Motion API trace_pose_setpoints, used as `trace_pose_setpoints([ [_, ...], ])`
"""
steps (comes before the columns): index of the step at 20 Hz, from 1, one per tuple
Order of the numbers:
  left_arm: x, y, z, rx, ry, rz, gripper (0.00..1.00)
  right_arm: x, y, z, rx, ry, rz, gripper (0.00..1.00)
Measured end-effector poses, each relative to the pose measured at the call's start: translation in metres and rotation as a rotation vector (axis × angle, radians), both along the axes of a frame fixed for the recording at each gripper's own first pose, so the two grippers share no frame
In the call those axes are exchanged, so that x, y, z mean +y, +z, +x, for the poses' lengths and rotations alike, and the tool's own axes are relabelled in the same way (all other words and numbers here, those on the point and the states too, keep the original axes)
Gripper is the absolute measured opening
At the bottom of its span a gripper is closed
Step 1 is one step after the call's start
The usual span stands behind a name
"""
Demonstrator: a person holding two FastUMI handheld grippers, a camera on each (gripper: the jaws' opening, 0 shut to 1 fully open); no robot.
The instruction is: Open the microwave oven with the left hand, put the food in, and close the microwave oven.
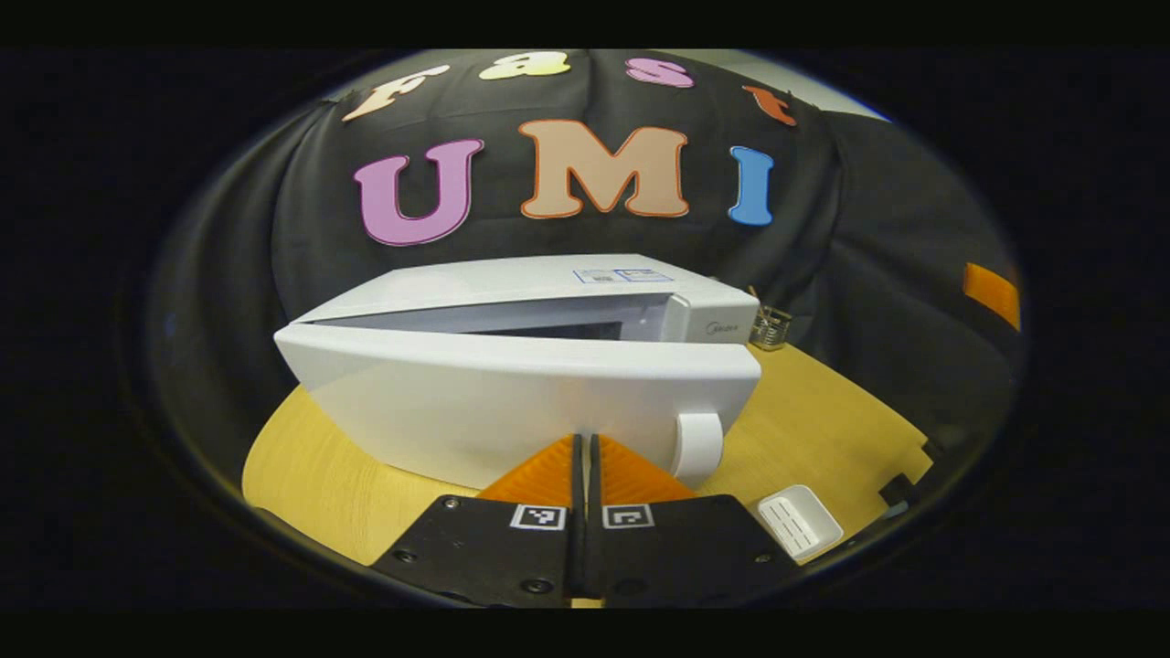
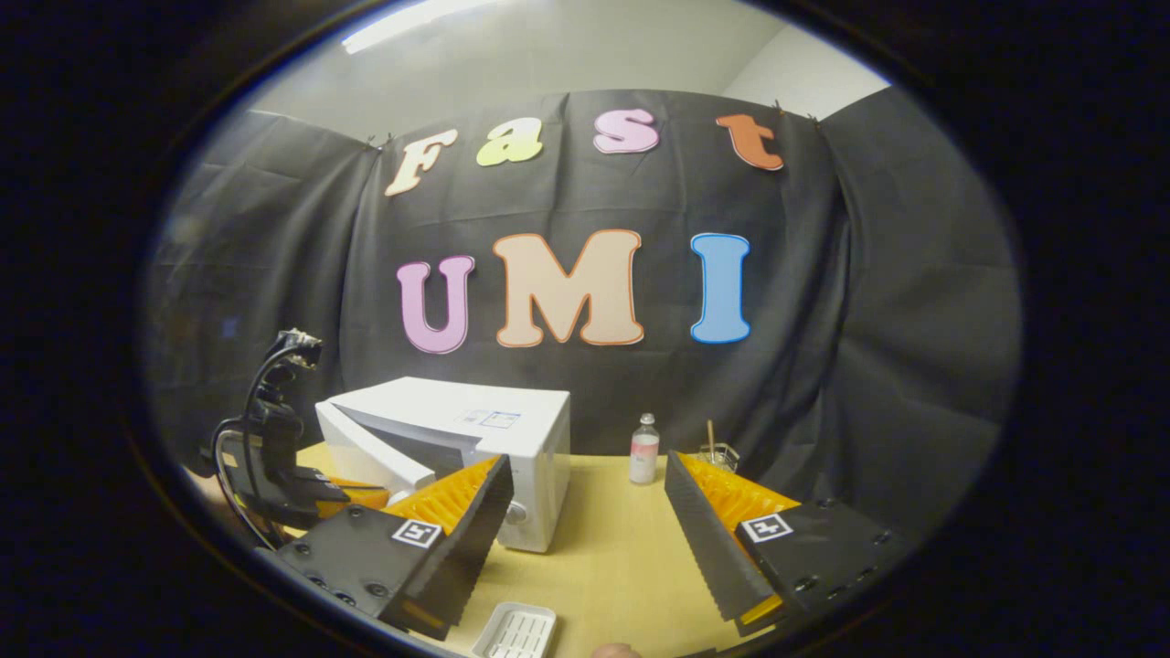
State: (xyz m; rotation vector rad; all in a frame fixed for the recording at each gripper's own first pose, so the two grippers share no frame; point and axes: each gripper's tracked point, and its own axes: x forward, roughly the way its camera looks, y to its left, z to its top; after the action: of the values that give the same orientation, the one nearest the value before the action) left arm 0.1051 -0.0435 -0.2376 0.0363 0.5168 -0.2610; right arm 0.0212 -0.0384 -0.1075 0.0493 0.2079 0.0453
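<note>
While your left gripper (image 1: 585, 457), fingers pressed together and holding nothing, sits against the ajar microwave door (image 1: 512, 402), that door could swing shut before your wide-open right gripper (image 2: 585, 512) lifts the white food tray (image 2: 516, 631) lying on the table (image 2: 603, 548).

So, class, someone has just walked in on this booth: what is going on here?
A person is working a microwave on a table with two hand-held grippers. The left hand-held gripper, fingers together, is right at the microwave door, which stands partly open. The right hand-held gripper waits open and holds nothing. A white tray lies on the table in front, not yet inside. A small bottle stands behind.
</note>
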Motion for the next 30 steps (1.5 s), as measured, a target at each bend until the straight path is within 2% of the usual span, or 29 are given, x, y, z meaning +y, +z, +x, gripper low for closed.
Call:
trace_pose_setpoints([
  [6, -0.006, 0.000, 0.023, -0.020, -0.015, 0.034, 0.00, -0.005, -0.005, -0.004, 0.015, -0.021, 0.004, 0.96],
  [11, -0.012, 0.000, 0.038, -0.014, -0.031, 0.043, 0.02, 0.004, 0.001, -0.003, 0.002, 0.002, 0.020, 0.96],
  [12, -0.014, 0.000, 0.041, -0.019, -0.031, 0.042, 0.00, 0.005, 0.000, -0.002, 0.001, 0.005, 0.019, 0.96],
  [16, -0.007, 0.005, 0.060, -0.028, 0.017, 0.068, 0.00, 0.008, 0.000, -0.002, 0.006, 0.013, 0.014, 0.96],
  [18, -0.012, 0.004, 0.060, -0.008, 0.032, 0.014, 0.01, 0.006, 0.002, 0.001, 0.001, 0.011, 0.004, 0.96],
  [25, -0.020, -0.004, 0.064, 0.016, 0.000, -0.008, 0.01, 0.007, -0.001, 0.009, 0.004, 0.003, 0.013, 0.96],
  [26, -0.017, -0.006, 0.070, 0.015, 0.005, 0.027, 0.01, 0.010, -0.002, 0.009, 0.007, 0.008, 0.021, 0.96],
  [27, -0.028, -0.018, 0.068, 0.073, -0.018, -0.003, 0.01, 0.013, -0.002, 0.010, 0.010, 0.011, 0.027, 0.97],
  [28, -0.029, -0.020, 0.060, 0.102, -0.029, 0.021, 0.01, 0.015, -0.003, 0.011, 0.009, 0.018, 0.027, 0.96],
  [30, -0.031, -0.011, 0.065, 0.033, -0.048, 0.055, 0.00, 0.019, -0.005, 0.011, 0.012, 0.026, 0.017, 0.96],
])
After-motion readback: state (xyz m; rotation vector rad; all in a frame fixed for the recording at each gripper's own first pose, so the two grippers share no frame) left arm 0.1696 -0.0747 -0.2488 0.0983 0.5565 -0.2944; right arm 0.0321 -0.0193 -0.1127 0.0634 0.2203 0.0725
